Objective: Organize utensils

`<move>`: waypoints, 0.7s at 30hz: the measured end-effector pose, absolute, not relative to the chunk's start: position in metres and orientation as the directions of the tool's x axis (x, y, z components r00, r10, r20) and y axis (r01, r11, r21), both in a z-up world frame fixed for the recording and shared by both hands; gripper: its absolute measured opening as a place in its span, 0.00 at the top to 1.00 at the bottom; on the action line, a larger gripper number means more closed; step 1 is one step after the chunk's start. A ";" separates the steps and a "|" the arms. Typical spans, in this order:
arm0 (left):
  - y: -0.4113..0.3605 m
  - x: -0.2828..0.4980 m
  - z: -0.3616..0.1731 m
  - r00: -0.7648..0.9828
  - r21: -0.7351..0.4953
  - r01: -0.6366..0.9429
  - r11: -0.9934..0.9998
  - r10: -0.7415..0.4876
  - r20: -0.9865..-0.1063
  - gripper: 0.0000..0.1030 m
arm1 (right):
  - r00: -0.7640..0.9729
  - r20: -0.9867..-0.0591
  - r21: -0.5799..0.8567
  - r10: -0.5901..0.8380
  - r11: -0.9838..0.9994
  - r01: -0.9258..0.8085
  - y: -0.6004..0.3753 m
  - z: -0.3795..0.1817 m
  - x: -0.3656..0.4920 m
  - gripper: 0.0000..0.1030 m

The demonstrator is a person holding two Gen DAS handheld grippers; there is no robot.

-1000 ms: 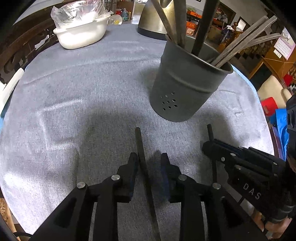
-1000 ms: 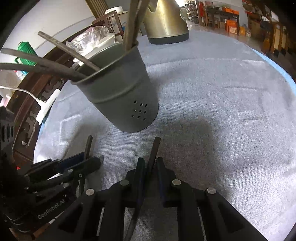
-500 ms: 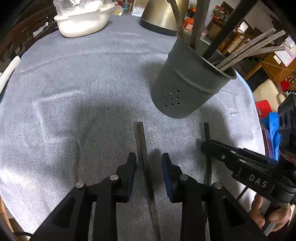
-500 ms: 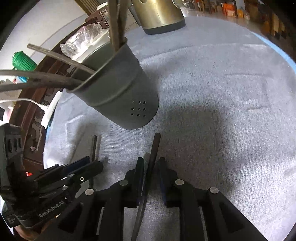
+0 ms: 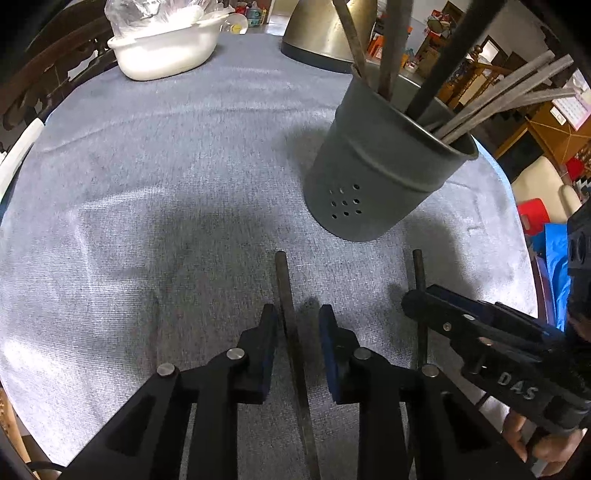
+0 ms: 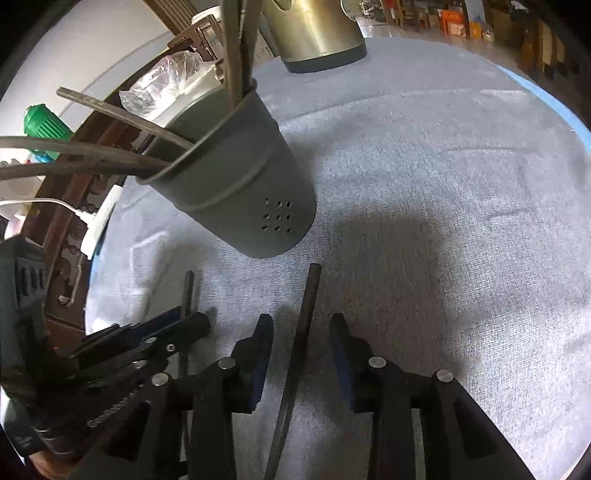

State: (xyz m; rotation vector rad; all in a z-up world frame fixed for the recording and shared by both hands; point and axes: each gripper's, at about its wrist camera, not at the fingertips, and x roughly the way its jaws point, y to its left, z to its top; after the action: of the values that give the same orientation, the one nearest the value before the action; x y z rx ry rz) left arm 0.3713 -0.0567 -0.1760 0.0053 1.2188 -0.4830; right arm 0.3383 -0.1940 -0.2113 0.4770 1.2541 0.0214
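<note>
A grey metal utensil holder (image 5: 384,173) with several utensil handles in it stands on the grey tablecloth; it also shows in the right wrist view (image 6: 240,184). Two dark utensil handles lie on the cloth in front of it. My left gripper (image 5: 297,328) is open, its jaws on either side of one handle (image 5: 286,295). My right gripper (image 6: 301,339) is open around the other handle (image 6: 304,314). In the left wrist view the right gripper (image 5: 480,332) appears at the right beside its handle (image 5: 419,273). The left gripper (image 6: 147,343) shows at the left in the right wrist view.
A white bowl (image 5: 166,51) with a plastic bag stands at the far left of the table. A brass-coloured kettle (image 5: 325,29) stands behind the holder, also in the right wrist view (image 6: 317,33). A wooden chair back (image 6: 74,192) borders the table's left edge.
My right gripper has opened and let go of its utensil handle, which now lies between its spread jaws. My left gripper stays open around its handle. Both cameras have shifted slightly.
</note>
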 end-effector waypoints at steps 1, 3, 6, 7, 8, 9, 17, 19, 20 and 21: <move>-0.057 0.372 -0.176 0.256 -0.254 0.360 0.898 -0.357 -0.898 0.77 | 0.327 -0.912 0.334 0.249 0.912 0.238 -0.192 -0.211 0.339 0.80; -0.057 0.371 -0.175 0.257 -0.261 0.364 0.894 -0.366 -0.894 0.77 | 0.331 -0.920 0.293 0.212 0.931 0.217 -0.189 -0.212 0.338 0.83; -0.055 0.372 -0.176 0.263 -0.262 0.370 0.892 -0.370 -0.891 0.80 | 0.342 -0.915 0.299 0.215 0.929 0.216 -0.190 -0.213 0.335 0.86; -0.055 0.372 -0.176 0.270 -0.251 0.369 0.895 -0.362 -0.892 0.83 | 0.345 -0.912 0.306 0.221 0.927 0.215 -0.190 -0.214 0.334 0.86; -0.053 0.371 -0.177 0.277 -0.242 0.368 0.898 -0.354 -0.893 0.89 | 0.348 -0.911 0.309 0.223 0.926 0.214 -0.191 -0.214 0.333 0.86; -0.051 0.370 -0.177 0.279 -0.247 0.363 0.899 -0.357 -0.891 0.91 | 0.350 -0.909 0.310 0.224 0.927 0.212 -0.192 -0.214 0.332 0.87; -0.037 0.365 -0.175 0.298 -0.282 0.331 0.901 -0.383 -0.874 0.93 | 0.382 -0.888 0.356 0.256 0.908 0.219 -0.203 -0.208 0.321 0.89; -0.037 0.363 -0.171 0.307 -0.281 0.332 0.900 -0.385 -0.871 0.93 | 0.403 -0.877 0.368 0.262 0.905 0.215 -0.205 -0.204 0.318 0.89; -0.038 0.362 -0.168 0.313 -0.280 0.334 0.900 -0.386 -0.868 0.93 | 0.409 -0.874 0.371 0.262 0.903 0.214 -0.207 -0.202 0.318 0.89; -0.035 0.361 -0.167 0.317 -0.280 0.335 0.899 -0.388 -0.865 0.93 | 0.414 -0.871 0.375 0.264 0.902 0.214 -0.207 -0.200 0.317 0.89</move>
State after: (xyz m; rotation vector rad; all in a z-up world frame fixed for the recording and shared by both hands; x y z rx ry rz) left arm 0.3615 -0.0348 -0.1667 -0.0521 1.1535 -0.4764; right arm 0.3169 -0.2071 -0.1997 0.4713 1.1557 0.0327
